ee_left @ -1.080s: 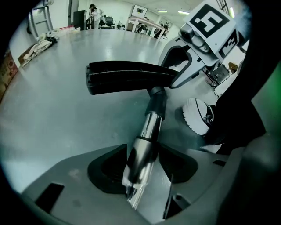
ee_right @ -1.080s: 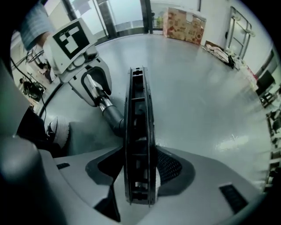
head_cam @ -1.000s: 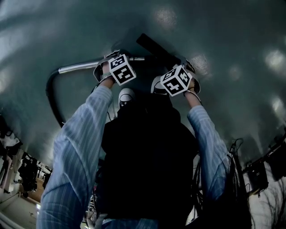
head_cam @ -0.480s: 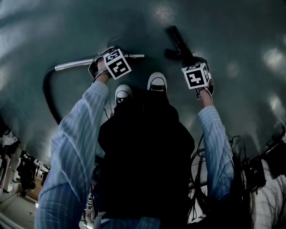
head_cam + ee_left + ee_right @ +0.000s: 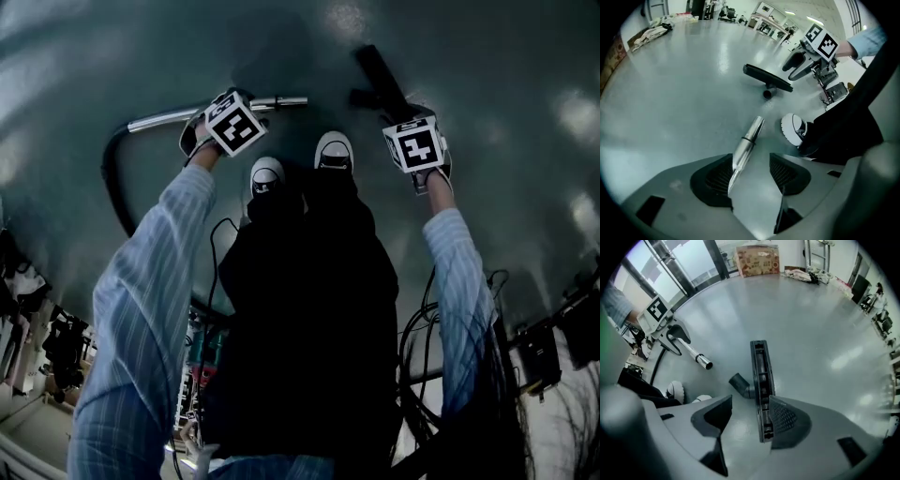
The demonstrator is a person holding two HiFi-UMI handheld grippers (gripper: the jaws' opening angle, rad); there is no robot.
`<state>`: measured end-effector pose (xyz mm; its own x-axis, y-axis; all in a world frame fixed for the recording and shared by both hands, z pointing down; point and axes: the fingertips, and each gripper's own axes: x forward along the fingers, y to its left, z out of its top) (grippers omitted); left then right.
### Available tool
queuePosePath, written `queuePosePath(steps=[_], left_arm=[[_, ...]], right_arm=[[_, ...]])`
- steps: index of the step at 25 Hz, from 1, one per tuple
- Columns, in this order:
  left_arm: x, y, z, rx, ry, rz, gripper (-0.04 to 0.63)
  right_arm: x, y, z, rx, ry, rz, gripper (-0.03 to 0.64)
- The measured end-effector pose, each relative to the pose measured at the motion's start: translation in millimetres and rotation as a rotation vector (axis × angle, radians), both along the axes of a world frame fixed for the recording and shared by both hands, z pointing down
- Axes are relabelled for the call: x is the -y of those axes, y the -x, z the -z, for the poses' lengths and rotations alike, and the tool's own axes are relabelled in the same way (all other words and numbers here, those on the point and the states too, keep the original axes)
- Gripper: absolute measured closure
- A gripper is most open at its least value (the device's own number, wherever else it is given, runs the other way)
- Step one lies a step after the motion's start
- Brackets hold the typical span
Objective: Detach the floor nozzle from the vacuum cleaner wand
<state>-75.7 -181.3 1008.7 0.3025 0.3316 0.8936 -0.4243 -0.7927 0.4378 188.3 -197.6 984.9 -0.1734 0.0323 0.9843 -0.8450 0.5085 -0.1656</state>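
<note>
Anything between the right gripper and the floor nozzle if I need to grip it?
Nothing visible does. The floor nozzle sits between the right gripper's open jaws, close against one pad, on bare floor. The wand and the person's shoe lie off to one side.

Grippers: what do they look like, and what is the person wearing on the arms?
Both the left gripper and the right gripper are grey plastic, with two fingers lined by dark ribbed pads. Each carries a white cube with black square markers. The sleeves are light blue with thin stripes.
</note>
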Motion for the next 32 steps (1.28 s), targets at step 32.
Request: queuePosePath(steps=[32], left_arm=[[14,-42,444,-0.339,-0.160,0.524,0.377]], right_arm=[[-6,76,403,0.263,-0.197,-0.559,0.520]])
